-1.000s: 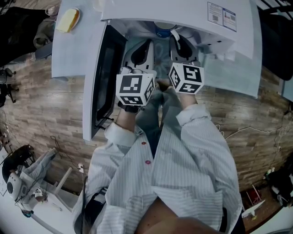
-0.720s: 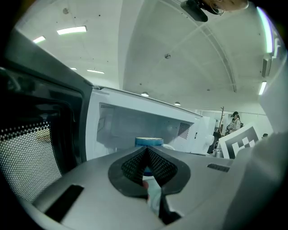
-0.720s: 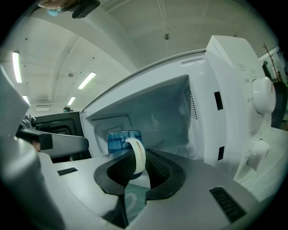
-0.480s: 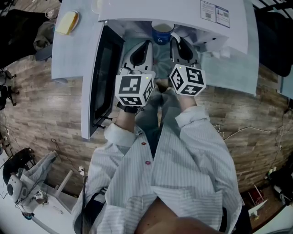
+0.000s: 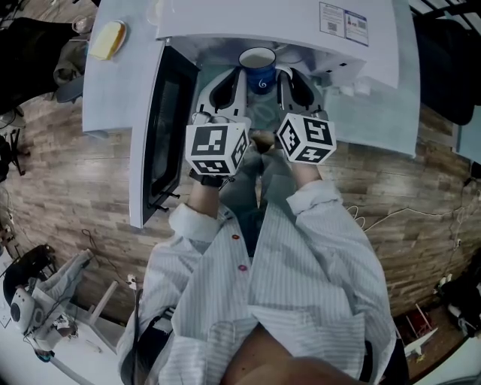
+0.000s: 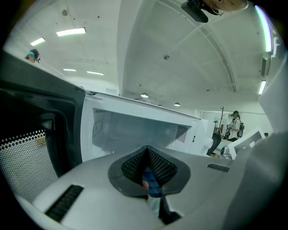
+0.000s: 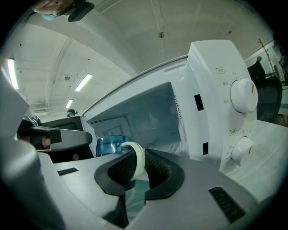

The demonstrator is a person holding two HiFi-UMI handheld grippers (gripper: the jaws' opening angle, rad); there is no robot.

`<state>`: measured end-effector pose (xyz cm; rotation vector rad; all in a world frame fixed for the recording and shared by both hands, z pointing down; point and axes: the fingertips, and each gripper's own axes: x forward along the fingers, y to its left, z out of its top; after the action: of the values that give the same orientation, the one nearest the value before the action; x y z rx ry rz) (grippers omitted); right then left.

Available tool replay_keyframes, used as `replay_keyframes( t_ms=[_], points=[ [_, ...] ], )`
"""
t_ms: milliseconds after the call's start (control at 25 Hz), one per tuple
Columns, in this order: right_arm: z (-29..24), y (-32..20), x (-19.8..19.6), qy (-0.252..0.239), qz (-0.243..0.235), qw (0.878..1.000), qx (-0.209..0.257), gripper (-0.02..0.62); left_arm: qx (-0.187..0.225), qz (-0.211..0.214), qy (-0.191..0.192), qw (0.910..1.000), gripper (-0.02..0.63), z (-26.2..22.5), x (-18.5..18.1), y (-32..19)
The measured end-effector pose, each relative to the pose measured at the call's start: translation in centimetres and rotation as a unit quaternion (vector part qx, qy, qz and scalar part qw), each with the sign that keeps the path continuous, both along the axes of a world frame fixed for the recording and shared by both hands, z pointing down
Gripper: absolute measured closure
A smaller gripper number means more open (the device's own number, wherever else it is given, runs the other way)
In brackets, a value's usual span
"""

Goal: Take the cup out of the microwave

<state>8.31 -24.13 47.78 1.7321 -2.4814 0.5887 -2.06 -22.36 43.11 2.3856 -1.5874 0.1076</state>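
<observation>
1. Closing on the white handle [image 7: 137, 158] of the blue cup [image 5: 258, 66], the right gripper [image 7: 135, 170] pinches it; the left gripper [image 6: 146, 167] is pressed together, empty.
2. The cup sits at the open microwave's [image 5: 301, 19] mouth, between both grippers.
3. A white table [image 5: 113, 90] carries the microwave over a wood-plank floor [image 5: 68, 180].
4. Strip lights [image 6: 71, 32] line the ceiling; the print on the microwave's sticker [image 5: 343, 21] is too small to read.

A yellow block [image 5: 107, 39] lies on a white table [image 5: 111, 90] above a wood-plank floor [image 5: 68, 173].

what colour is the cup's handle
The handle is white, on a blue cup; clearest in the right gripper view.
</observation>
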Motion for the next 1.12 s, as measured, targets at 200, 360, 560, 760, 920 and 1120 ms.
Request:
replay_keyframes(
  t_ms=[200, 360, 560, 760, 920, 1120],
  points=[
    [-1.1, 0.7, 0.4, -0.004, -0.009, 1.0, -0.001, 0.518, 0.002, -0.011, 0.004, 0.9999, 0.598, -1.0, -0.3, 0.3],
    [-2.5, 1.3, 0.8, -0.009, -0.018, 1.0, -0.001, 0.518, 0.005, -0.024, 0.007, 0.9997, 0.598, -2.3, -0.6, 0.7],
    [-4.7, 2.3, 1.2, -0.014, -0.04, 0.999, 0.0, 0.518, 0.013, -0.037, 0.018, 0.9991, 0.598, -4.5, -0.3, 1.5],
    [-7.2, 3.5, 1.5, -0.022, -0.068, 0.997, 0.003, 0.518, 0.021, -0.045, 0.031, 0.9983, 0.598, -6.7, 0.4, 2.9],
    [-9.4, 4.4, 1.7, -0.033, -0.088, 0.996, 0.006, 0.518, 0.03, -0.048, 0.03, 0.998, 0.598, -8.6, 0.8, 3.9],
    [-11.8, 5.3, 2.8, -0.039, -0.102, 0.994, 0.015, 0.518, 0.048, -0.033, 0.037, 0.9976, 0.598, -11.5, 1.9, 4.9]
  ],
)
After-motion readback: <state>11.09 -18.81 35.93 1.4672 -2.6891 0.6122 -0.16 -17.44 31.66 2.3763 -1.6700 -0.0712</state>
